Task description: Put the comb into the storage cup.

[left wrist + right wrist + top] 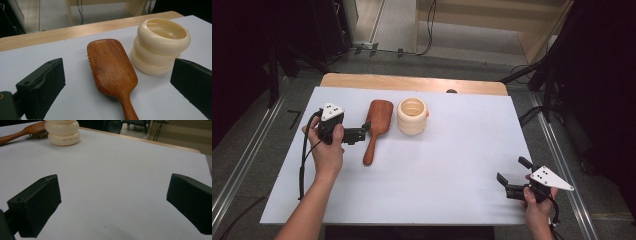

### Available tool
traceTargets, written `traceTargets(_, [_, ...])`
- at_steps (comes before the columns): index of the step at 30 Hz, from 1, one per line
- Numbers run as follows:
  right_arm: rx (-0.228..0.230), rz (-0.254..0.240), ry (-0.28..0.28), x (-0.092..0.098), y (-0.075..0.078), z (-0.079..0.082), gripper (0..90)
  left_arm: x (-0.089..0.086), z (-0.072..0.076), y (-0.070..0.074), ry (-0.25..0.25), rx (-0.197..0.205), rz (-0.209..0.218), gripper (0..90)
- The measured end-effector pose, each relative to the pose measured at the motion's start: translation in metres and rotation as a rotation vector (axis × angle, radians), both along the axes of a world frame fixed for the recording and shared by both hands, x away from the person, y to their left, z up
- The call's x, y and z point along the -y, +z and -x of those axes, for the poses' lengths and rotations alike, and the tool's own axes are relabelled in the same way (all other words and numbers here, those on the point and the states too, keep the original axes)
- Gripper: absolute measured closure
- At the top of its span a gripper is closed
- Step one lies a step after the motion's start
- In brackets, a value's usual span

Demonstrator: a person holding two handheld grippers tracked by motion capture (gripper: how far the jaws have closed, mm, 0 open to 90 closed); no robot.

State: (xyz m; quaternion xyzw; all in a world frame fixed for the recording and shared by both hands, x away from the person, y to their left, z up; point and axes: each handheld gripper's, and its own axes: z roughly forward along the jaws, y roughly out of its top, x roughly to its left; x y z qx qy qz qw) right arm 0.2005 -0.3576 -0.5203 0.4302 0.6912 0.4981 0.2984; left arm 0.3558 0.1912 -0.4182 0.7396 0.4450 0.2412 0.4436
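Observation:
A wooden paddle hairbrush [377,127] lies bristles down on the white table cover [452,160], handle toward the person. Just to its right stands a cream ribbed cup [412,116], upright and hollow. My left gripper [363,132] hovers at the brush's left side, open, jaws pointing at the handle. In the left gripper view the hairbrush [112,70] sits between the spread jaws of the left gripper [117,67], with the cup [160,45] beyond. My right gripper [512,170] is open near the front right corner, holding nothing. The right gripper view looks past the open right gripper [113,182] to the far cup [63,131] and brush [25,131].
The wooden table edge [412,82] shows beyond the white cover, with a small dark object [451,91] on it. Cables and black stands surround the table on the floor. Bare white surface stretches between the cup and the right gripper.

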Motion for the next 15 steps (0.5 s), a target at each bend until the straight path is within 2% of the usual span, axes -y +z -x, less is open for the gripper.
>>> traceTargets(3, [-0.001,-0.001,-0.002,0.0,0.0,0.0,0.0,0.003,-0.007,-0.001,0.004,-0.03,-0.016,0.0])
traceTargets(7, [-0.001,0.002,-0.001,-0.001,0.0,-0.001,0.0,0.005,-0.012,-0.003,0.004,-0.047,-0.032,0.0])
traceTargets(8, [-0.001,0.002,-0.001,-0.001,0.0,-0.001,0.0,0.007,-0.015,-0.004,-0.004,-0.069,-0.045,0.0])
traceTargets(10, [0.0,0.003,0.0,-0.001,0.0,-0.001,0.0,0.008,-0.016,-0.004,-0.004,-0.079,-0.048,0.0])
traceTargets(15, [0.0,0.003,0.0,0.0,-0.001,-0.001,0.0,0.012,-0.024,-0.006,-0.017,-0.136,-0.061,0.0])
